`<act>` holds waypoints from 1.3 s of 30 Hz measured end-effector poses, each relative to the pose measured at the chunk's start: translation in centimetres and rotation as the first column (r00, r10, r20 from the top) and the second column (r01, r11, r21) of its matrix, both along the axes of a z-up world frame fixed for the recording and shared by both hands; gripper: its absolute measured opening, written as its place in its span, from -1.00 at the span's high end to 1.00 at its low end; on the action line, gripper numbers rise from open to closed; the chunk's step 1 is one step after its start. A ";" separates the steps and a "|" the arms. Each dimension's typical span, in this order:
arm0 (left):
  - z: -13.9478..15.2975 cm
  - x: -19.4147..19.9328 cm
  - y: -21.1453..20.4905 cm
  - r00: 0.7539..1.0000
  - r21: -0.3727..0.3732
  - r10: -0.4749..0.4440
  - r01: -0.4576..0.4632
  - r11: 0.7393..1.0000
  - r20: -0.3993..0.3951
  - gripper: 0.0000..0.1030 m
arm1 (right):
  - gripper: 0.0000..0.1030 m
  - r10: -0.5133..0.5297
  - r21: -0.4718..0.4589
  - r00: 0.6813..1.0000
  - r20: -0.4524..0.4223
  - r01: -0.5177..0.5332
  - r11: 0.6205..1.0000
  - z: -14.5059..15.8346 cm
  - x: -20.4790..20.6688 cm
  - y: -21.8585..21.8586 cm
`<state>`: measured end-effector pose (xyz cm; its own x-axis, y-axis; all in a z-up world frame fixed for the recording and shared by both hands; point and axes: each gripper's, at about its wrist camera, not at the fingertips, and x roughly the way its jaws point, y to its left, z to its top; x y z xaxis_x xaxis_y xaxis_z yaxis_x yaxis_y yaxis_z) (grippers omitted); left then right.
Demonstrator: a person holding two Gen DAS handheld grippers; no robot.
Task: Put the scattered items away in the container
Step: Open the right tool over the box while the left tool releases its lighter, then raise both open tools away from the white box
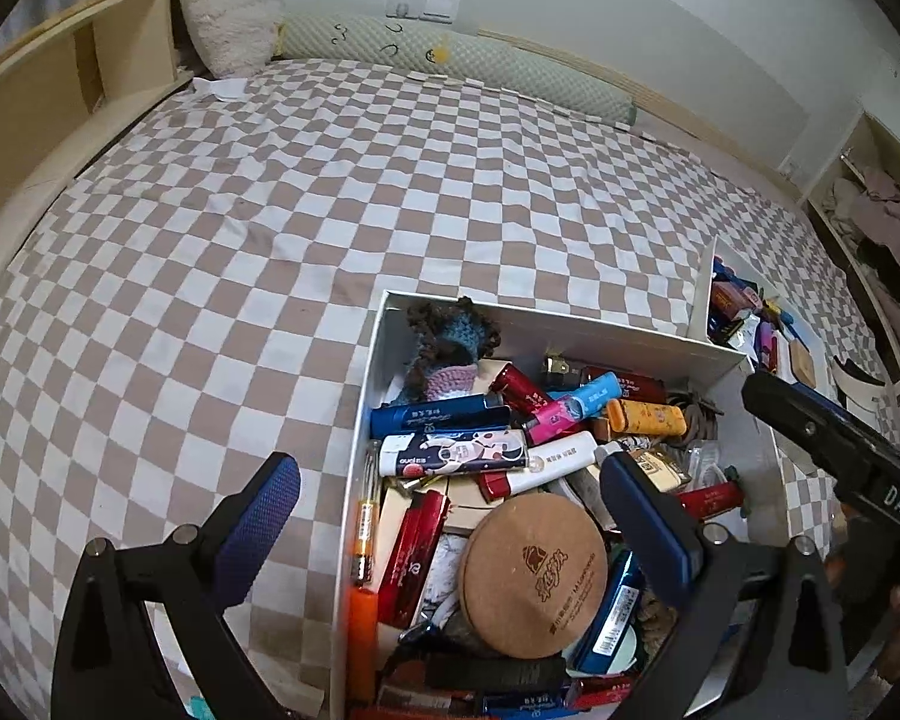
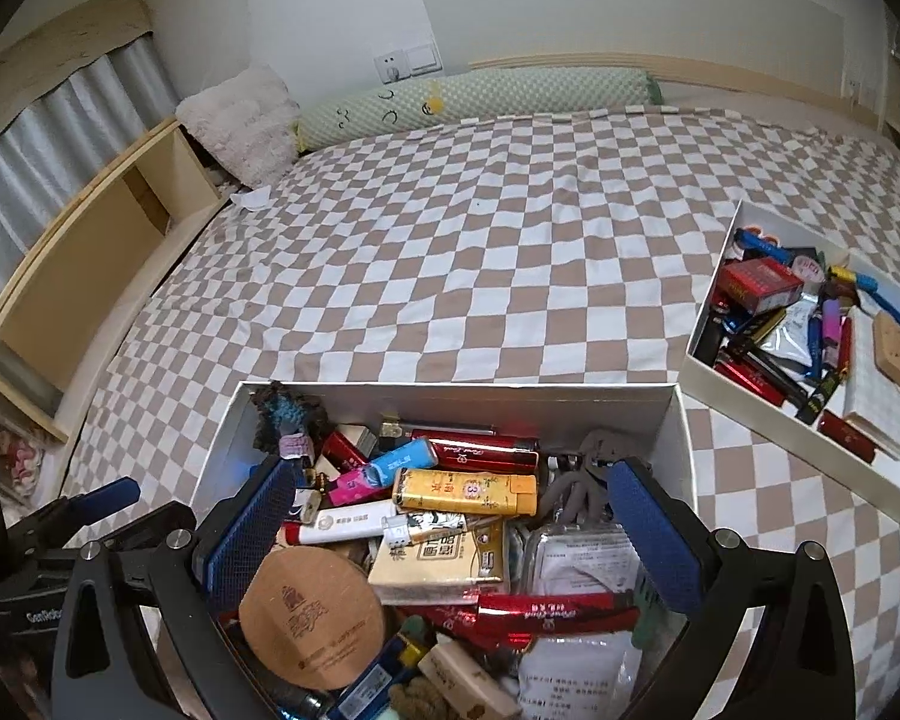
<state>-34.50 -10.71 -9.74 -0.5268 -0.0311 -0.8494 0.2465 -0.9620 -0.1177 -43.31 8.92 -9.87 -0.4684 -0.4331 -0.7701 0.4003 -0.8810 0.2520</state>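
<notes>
Hovering over near box, both hand-held grippers: right wide, empty, directly above yellow lighter, long axis crosswise between fingers; left wide, empty, over box's left wall. Right nearer.

Both cameras look down, close over the big box at 6 o'clock, sharing the bed.

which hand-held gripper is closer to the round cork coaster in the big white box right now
Hard to separate; slightly the left. The left hand-held gripper straddles the box's left wall with the cork coaster just inside its right finger; the right hand-held gripper hovers over the box with the coaster beside its left finger.
</notes>
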 end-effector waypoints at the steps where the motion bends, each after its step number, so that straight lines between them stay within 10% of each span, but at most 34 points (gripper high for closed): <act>1: 0.2 0.2 0.0 1.000 0.000 0.003 -0.003 1.000 -0.002 -0.96 | -1.00 0.001 0.005 1.000 -0.007 -0.001 1.000 0.2 0.2 -0.1; 39: 6.4 6.9 4.4 0.987 -0.078 -0.093 0.083 0.994 -0.133 -0.96 | -1.00 -0.026 0.130 0.983 -0.182 0.050 0.990 6.4 9.6 3.4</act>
